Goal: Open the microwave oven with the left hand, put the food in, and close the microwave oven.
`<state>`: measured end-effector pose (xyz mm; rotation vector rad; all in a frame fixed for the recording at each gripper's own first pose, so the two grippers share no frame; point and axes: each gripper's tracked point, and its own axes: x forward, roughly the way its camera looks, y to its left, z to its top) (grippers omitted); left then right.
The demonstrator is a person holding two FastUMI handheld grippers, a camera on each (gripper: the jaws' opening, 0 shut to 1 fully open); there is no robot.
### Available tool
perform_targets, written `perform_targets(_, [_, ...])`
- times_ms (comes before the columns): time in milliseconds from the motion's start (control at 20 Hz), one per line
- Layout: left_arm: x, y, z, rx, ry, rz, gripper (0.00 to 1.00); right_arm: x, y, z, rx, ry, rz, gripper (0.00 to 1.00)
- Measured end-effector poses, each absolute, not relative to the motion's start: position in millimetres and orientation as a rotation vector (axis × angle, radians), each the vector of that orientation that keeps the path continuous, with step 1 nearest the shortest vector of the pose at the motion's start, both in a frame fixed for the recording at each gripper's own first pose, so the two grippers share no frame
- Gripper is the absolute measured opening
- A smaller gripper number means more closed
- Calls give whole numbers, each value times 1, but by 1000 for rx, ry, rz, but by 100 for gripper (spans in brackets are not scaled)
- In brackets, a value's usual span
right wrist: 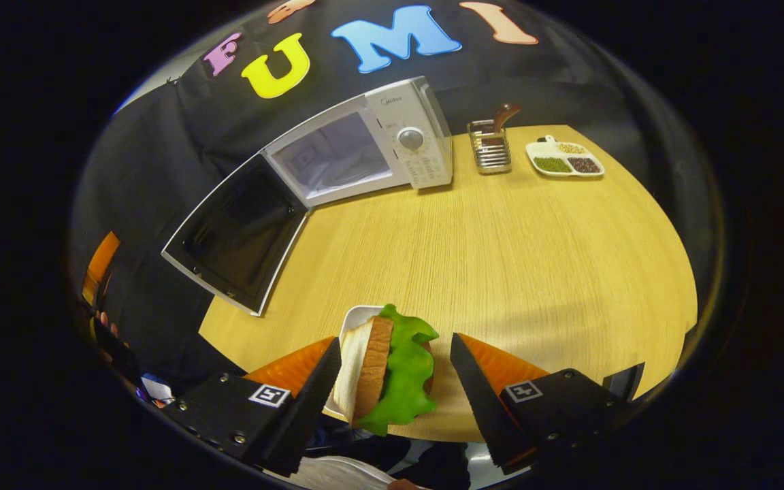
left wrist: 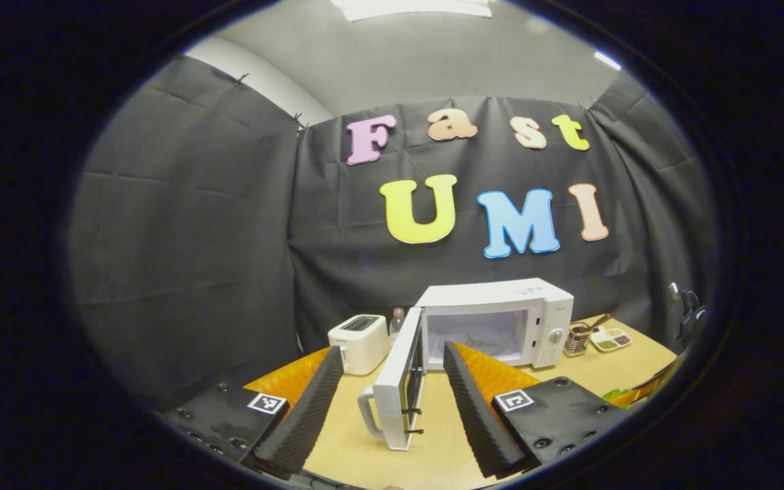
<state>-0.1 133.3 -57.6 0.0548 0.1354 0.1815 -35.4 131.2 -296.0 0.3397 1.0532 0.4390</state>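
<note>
Microwave oven (right wrist: pixel 365 146) door (right wrist: pixel 235 235) stands open; right gripper (right wrist: pixel 392 381) fingers, spread and empty, straddle the sandwich (right wrist: pixel 385 371): close squarely before lifting; left gripper (left wrist: pixel 385 401) open, empty.

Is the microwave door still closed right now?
No, the microwave stands with its door swung wide open to the side in the right gripper view, leaving the cavity exposed.

toaster (left wrist: pixel 359 342) | bottle (left wrist: pixel 397 322) | utensil holder (right wrist: pixel 489 145) | divided dish (right wrist: pixel 564 158) | table (right wrist: pixel 535 258)
</note>
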Motion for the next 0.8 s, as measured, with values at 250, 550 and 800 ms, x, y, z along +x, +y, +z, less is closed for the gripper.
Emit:
perform_targets(250, [-18, 129, -55, 66, 140, 236, 94, -51, 142, -311, 443, 1173, 505, 90])
perform_targets(550, [-22, 131, -53, 90, 147, 269, 94, -63, 159, -315, 539, 1254, 583, 59])
perform_targets(800, [-1, 138, -43, 111, 124, 256, 94, -56, 166, -304, 515, 1238, 576, 40])
